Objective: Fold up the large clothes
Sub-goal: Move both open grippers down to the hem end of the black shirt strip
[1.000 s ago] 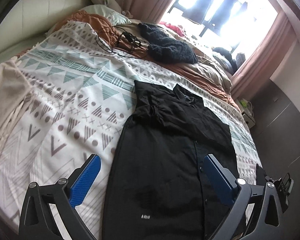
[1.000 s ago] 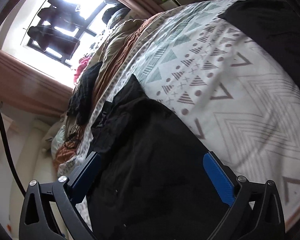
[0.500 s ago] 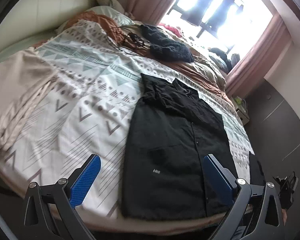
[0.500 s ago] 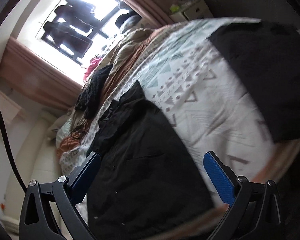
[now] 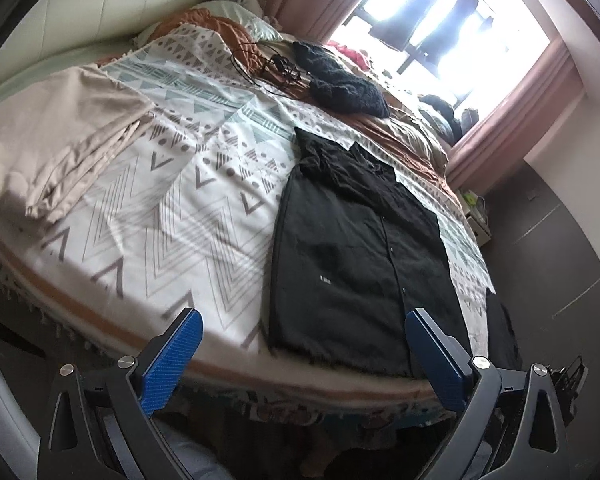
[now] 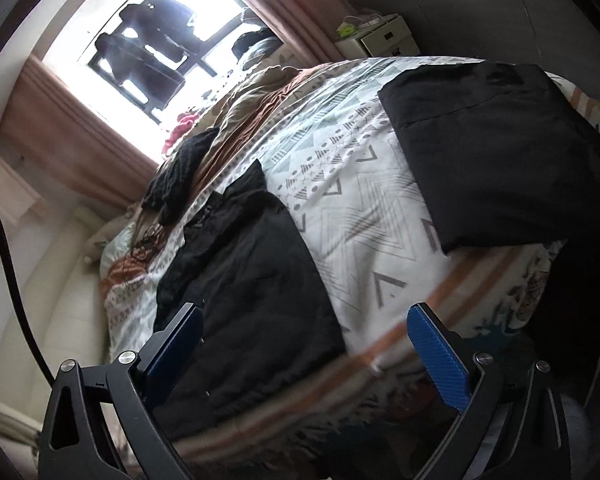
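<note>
A black button shirt [image 5: 356,252] lies flat on the patterned bed cover [image 5: 172,216], hem at the near bed edge, collar toward the window. It also shows in the right wrist view [image 6: 252,280]. My left gripper [image 5: 302,356] is open and empty, held off the near edge of the bed, in front of the shirt's hem. My right gripper [image 6: 304,352] is open and empty, also off the bed edge, just short of the hem.
A folded black garment [image 6: 496,152] lies on the bed to the right of the shirt. A folded beige cloth [image 5: 56,140] lies at the left. A dark knit [image 5: 340,80] and cables [image 5: 268,64] sit at the far side by the window.
Both grippers have pulled back from above the shirt to beyond the near bed edge. The whole shirt and the bed edge have come into view. The jaws stayed open.
</note>
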Tool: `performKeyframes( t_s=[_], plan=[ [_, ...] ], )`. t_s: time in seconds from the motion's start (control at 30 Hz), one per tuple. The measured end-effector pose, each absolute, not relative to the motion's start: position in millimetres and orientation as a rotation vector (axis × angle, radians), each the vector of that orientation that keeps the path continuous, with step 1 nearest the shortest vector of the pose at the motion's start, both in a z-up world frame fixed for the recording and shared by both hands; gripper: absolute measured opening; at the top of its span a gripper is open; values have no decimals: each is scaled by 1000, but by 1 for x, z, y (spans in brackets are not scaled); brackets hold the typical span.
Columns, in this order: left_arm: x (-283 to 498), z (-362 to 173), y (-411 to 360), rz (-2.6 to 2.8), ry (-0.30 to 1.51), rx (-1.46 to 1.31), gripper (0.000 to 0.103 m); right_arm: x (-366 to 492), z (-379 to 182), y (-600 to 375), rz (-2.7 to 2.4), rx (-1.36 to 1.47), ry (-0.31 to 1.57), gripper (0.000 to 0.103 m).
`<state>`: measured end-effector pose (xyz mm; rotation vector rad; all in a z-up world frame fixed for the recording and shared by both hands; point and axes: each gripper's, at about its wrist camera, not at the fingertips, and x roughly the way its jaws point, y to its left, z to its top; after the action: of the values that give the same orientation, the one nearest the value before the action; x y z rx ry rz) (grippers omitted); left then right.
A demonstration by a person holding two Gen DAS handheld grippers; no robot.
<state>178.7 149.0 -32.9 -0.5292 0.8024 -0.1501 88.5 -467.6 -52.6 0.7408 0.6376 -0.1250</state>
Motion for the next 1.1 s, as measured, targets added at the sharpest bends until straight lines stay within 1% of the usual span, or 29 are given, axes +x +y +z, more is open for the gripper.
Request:
performKeyframes(
  t_s=[0.1,0.2,0.4,0.43,0.5,0.63,0.7,0.73,0.8,0.87,0.97,1.1],
  plan=[
    [169,-37,145,-152,811,-522,91,71,-61,-469,-111,727,633,102],
    [161,-42,142,-155,821,-532,85,60,-68,-473,-107,730,649,100],
    [153,-50,130,-173,823,-534,85,51,-71,-478,-78,731,639,97],
    [153,-51,127,-175,827,-531,85,52,-73,-478,-70,733,639,93],
    [155,-56,122,-181,835,-517,85,57,-78,-475,-44,743,651,88],
    [165,-64,115,-187,850,-503,84,71,-91,-467,-7,759,672,87],
    [173,-69,114,-192,858,-510,74,79,-99,-462,8,764,688,86],
    [179,-74,114,-193,870,-521,71,83,-103,-460,18,767,695,84],
    [190,-86,114,-187,896,-542,62,92,-112,-456,34,773,709,83],
    [201,-97,114,-179,919,-556,58,101,-121,-453,34,777,723,82],
    [216,-115,114,-165,954,-572,54,112,-134,-453,32,792,741,81],
    [233,-138,115,-146,1000,-583,54,124,-150,-456,14,819,746,81]
  ],
)
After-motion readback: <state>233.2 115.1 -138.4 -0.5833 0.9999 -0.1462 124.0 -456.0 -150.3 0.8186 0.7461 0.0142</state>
